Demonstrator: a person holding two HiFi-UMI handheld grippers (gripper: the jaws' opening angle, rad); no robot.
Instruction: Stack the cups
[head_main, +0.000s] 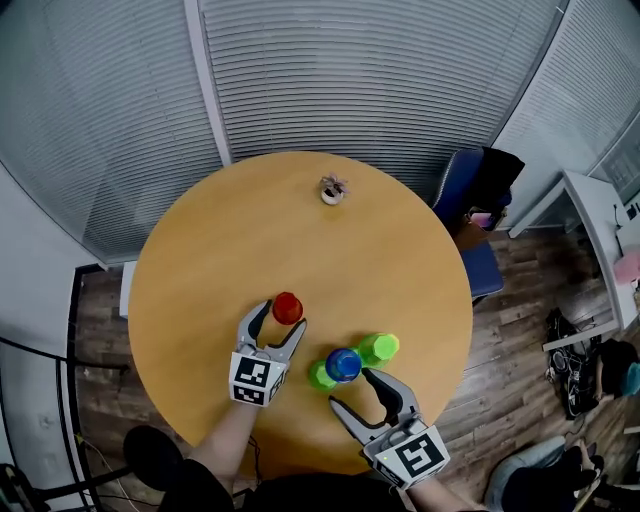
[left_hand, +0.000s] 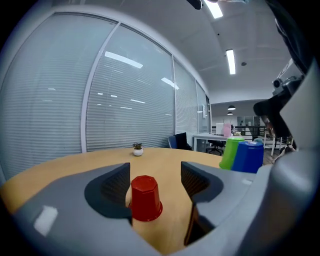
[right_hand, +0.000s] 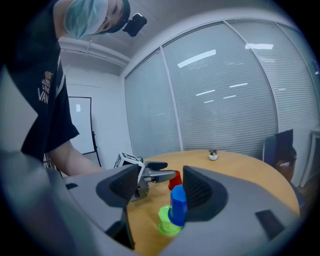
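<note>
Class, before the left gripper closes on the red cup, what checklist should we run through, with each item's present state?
1. Red cup sits between the left gripper jaws: ok.
2. Left jaws apart: ok.
3. Red cup stands upside down on the table: ok.
4. Right gripper open, away from red cup: ok.
5. Blue cup resting on a green cup: cannot tell.

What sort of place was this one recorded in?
Most likely an office meeting room. A round wooden table stands by glass walls hung with blinds, a blue office chair sits beside it, and desks show farther off.
</note>
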